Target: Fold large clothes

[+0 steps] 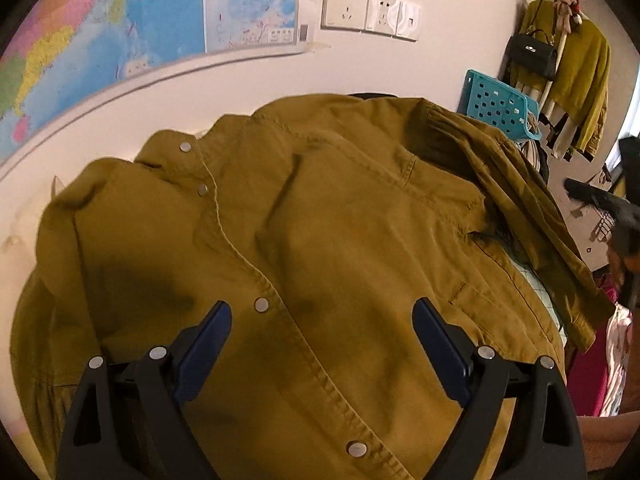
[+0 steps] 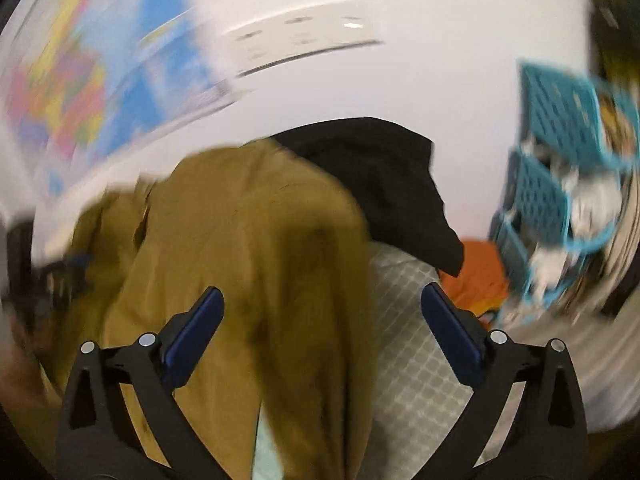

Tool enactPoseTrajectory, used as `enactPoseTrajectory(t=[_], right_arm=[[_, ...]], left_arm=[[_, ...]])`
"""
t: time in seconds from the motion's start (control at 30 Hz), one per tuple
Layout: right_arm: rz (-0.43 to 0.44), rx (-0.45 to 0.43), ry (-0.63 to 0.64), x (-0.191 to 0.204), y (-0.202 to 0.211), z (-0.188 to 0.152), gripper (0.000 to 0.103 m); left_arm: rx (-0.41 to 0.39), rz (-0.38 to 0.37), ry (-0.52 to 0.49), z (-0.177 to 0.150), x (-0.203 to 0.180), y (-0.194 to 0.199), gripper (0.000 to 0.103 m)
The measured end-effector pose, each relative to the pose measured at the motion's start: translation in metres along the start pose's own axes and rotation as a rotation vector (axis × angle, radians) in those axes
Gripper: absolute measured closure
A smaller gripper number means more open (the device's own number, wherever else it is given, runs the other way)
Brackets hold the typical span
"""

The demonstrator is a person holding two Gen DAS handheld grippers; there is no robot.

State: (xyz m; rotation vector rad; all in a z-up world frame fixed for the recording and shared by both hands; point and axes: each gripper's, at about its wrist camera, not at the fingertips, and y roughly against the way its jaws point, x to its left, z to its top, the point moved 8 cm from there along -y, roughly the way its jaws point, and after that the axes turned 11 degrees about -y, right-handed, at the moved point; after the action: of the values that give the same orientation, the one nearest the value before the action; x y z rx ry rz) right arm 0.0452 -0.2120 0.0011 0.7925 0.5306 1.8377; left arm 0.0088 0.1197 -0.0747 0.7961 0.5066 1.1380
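A mustard-brown jacket (image 1: 320, 208) with metal snap buttons lies front up, collar at the upper left. One sleeve (image 1: 532, 204) is laid across its right side. My left gripper (image 1: 322, 306) hovers open over the snap placket and holds nothing. The right wrist view is blurred. There the jacket (image 2: 248, 248) hangs in folds under the left finger. My right gripper (image 2: 323, 292) is open wide and empty, over the jacket's edge and the grey checked surface (image 2: 408, 360).
A black garment (image 2: 384, 176) lies behind the jacket, with an orange cloth (image 2: 480, 276) beside it. Teal perforated baskets (image 2: 560, 120) stand at the right. A wall map (image 1: 100, 40) and sockets (image 1: 368, 10) are behind. Clothes and a black bag (image 1: 536, 56) hang at the far right.
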Motion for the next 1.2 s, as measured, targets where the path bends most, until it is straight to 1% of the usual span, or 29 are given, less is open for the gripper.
enactPoseTrajectory(t=[0.03,0.13,0.2,0.23,0.27,0.3,0.33,0.37,0.4,0.43,0.47,0.5,0.53,0.57,0.6,0.63,0.67,0.7,0.77,0.83,0.87,0.9,0.93,1.0,1.03,1.07,1.1,1.13,1.2], right_arm=[[-0.01,0.013,0.055,0.01,-0.002,-0.007,0.006],[-0.096,0.041,0.219,0.031,-0.019,-0.025,0.006],[-0.113,0.075,0.286,0.037,-0.035,-0.034,0.01],[-0.152,0.098,0.31,0.033,-0.049,-0.034,0.025],[-0.189,0.121,0.315,0.026,-0.059,-0.032,0.051],[-0.183,0.139,0.299,0.02,-0.064,-0.029,0.066],[-0.149,0.154,0.26,0.012,-0.066,-0.022,0.093],[-0.107,0.149,0.187,0.0,-0.062,-0.01,0.099],[-0.059,0.134,0.115,-0.012,-0.057,0.003,0.099],[-0.015,0.092,0.0,-0.035,-0.046,0.023,0.099],[-0.018,0.05,-0.074,-0.054,-0.038,0.037,0.099],[-0.003,0.0,-0.186,-0.083,-0.027,0.053,0.099],[0.045,-0.013,-0.289,-0.107,-0.024,0.061,0.099],[0.063,-0.001,-0.338,-0.119,-0.027,0.063,0.099],[0.056,0.033,-0.368,-0.133,-0.037,0.06,0.098],[0.03,0.067,-0.371,-0.14,-0.05,0.055,0.094],[-0.016,0.095,-0.368,-0.146,-0.062,0.049,0.083],[-0.047,0.113,-0.362,-0.148,-0.07,0.044,0.078],[-0.111,0.121,-0.361,-0.149,-0.077,0.037,0.047],[-0.142,0.068,-0.35,-0.138,-0.066,0.037,0.043],[-0.152,0.029,-0.336,-0.131,-0.056,0.041,0.034],[-0.143,-0.043,-0.315,-0.119,-0.036,0.048,0.029],[-0.13,-0.092,-0.293,-0.105,-0.022,0.05,0.021],[-0.084,-0.132,-0.224,-0.075,-0.002,0.05,0.019],[-0.039,-0.131,-0.179,-0.054,0.006,0.044,0.019],[0.0,-0.126,-0.148,-0.038,0.011,0.036,0.014],[0.035,-0.107,-0.119,-0.024,0.011,0.029,0.012],[0.088,-0.052,-0.078,-0.005,0.006,0.015,0.01],[0.149,0.05,-0.043,0.015,-0.011,-0.012,0.01]], left_arm=[[0.003,-0.002,0.004,0.001,0.0,-0.002,0.015],[0.01,0.003,0.009,0.004,-0.001,-0.008,0.015],[0.004,0.024,0.005,0.006,-0.001,-0.006,0.015],[0.003,0.032,0.006,0.006,0.0,-0.004,0.015],[-0.001,0.045,0.01,0.006,0.003,0.0,0.015],[-0.005,0.059,0.016,0.005,0.008,0.005,0.015],[-0.007,0.074,0.024,0.004,0.014,0.01,0.015],[-0.011,0.091,0.035,0.002,0.021,0.016,0.015],[-0.017,0.111,0.048,-0.001,0.03,0.022,0.015],[-0.023,0.143,0.074,-0.007,0.044,0.032,0.014],[-0.027,0.164,0.094,-0.011,0.054,0.039,0.014],[-0.033,0.192,0.12,-0.017,0.068,0.049,0.014],[-0.035,0.216,0.141,-0.021,0.079,0.057,0.014],[-0.035,0.248,0.169,-0.029,0.093,0.065,0.014],[-0.033,0.273,0.194,-0.037,0.105,0.072,0.014],[-0.031,0.293,0.212,-0.043,0.114,0.078,0.014],[-0.026,0.325,0.237,-0.052,0.126,0.086,0.014],[-0.023,0.344,0.254,-0.058,0.134,0.092,0.014],[-0.019,0.355,0.29,-0.078,0.15,0.107,0.012],[-0.001,0.379,0.316,-0.098,0.16,0.119,0.011],[0.006,0.36,0.322,-0.108,0.161,0.124,0.011],[0.01,0.325,0.332,-0.117,0.161,0.127,0.01],[0.013,0.31,0.344,-0.126,0.161,0.129,0.01],[0.015,0.27,0.353,-0.144,0.155,0.134,0.009],[0.018,0.257,0.354,-0.154,0.151,0.136,0.009],[0.016,0.252,0.354,-0.161,0.146,0.138,0.009],[0.001,0.218,0.349,-0.167,0.136,0.141,0.009],[-0.018,0.189,0.339,-0.169,0.125,0.142,0.009],[-0.044,0.146,0.294,-0.169,0.1,0.143,0.009]])
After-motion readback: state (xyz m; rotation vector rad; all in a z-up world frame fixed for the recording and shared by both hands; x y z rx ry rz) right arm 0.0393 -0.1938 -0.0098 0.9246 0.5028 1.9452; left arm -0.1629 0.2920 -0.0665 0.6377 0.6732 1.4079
